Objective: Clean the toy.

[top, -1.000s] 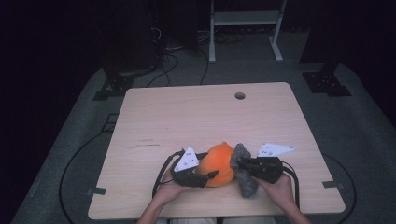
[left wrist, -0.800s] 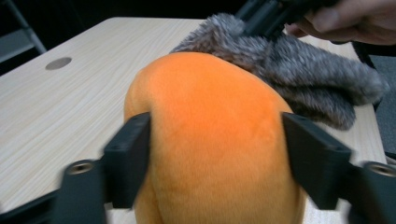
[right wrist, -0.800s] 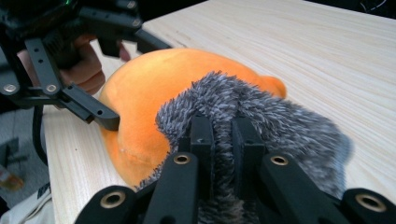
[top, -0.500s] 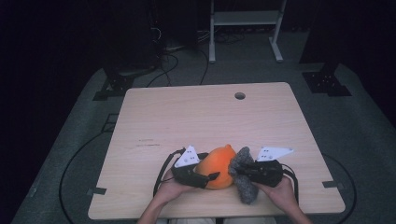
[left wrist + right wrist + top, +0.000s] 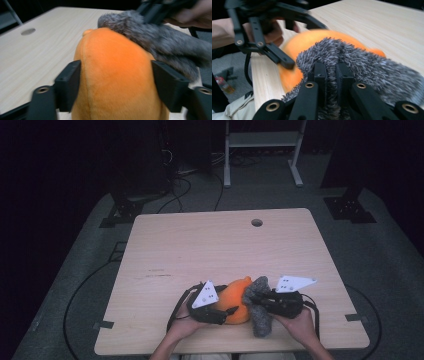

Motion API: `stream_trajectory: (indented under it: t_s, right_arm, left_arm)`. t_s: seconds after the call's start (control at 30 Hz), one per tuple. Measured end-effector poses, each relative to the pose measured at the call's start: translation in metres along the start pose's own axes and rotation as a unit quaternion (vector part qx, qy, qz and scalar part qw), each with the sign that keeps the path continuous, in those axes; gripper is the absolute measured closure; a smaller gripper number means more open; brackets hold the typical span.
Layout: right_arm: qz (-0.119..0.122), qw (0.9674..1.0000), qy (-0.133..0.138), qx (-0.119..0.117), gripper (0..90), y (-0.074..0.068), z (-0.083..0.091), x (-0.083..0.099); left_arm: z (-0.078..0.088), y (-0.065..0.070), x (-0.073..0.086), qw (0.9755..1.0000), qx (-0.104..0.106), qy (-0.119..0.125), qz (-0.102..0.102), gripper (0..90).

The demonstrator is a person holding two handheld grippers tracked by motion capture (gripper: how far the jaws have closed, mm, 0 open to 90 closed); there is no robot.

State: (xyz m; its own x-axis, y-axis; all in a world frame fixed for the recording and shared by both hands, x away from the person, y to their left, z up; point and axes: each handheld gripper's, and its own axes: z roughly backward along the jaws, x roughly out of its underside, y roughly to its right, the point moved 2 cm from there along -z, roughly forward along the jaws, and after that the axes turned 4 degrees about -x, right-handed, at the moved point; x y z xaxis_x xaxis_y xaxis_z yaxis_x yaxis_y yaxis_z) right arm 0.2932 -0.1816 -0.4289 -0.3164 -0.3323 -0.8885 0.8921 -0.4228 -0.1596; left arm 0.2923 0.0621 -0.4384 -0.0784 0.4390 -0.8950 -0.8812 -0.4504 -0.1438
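1. Compared with the high view of a second ago, the grey fuzzy cloth (image 5: 258,306) has been drawn a little closer over the orange plush toy (image 5: 237,300), and both hands have barely shifted on the table (image 5: 200,245).

2. Within that second the jaws of the left gripper (image 5: 220,310) have been opening and then closing slightly, with the toy between them all the while; in the left gripper view the two black jaws are seen set against the toy's flanks (image 5: 115,80), so it is judged to be gripped and not merely straddled (the pile hides how firmly).

3. The right gripper (image 5: 262,302) is pressed almost fully together, and in the right gripper view a fold of the cloth (image 5: 352,62) is pinched between its jaws.

4. The toy is found near the table's front edge, between the two hands, with the cloth draped over its upper right side and touching it.

5. Since the cloth is now laid against the plush surface while the toy is steadied from the left, the work is taken to be a wiping or rubbing of the toy, somewhere in mid-course.

6. A slackening of the left grip could let the toy roll under the cloth's drag.
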Motion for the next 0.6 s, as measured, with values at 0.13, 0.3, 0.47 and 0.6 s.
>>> stream_trajectory:
  t_s: [0.13,0.3,0.47,0.6]
  right_arm:
    - [-0.047,0.9987,-0.017,0.013,81.0,0.02,0.009,0.013]
    - [-0.037,0.9992,0.011,0.009,80.9,0.015,0.014,0.003]
    - [-0.048,0.9988,-0.004,-0.004,80.8,0.012,0.006,0.014]
    - [-0.079,0.9968,0.003,-0.013,80.8,0.015,0.007,0.025]
  left_arm:
    - [0.0,0.0,0.001,0.9999,0.007,0.003,-0.011,32.7]
    - [0.001,0.004,0.001,0.9995,0.016,0.008,-0.028,32.7]
    - [-0.002,-0.005,0.003,0.999,0.005,-0.026,0.036,6.5]
    - [-0.001,-0.004,0.004,0.999,0.022,-0.021,0.034,22.0]
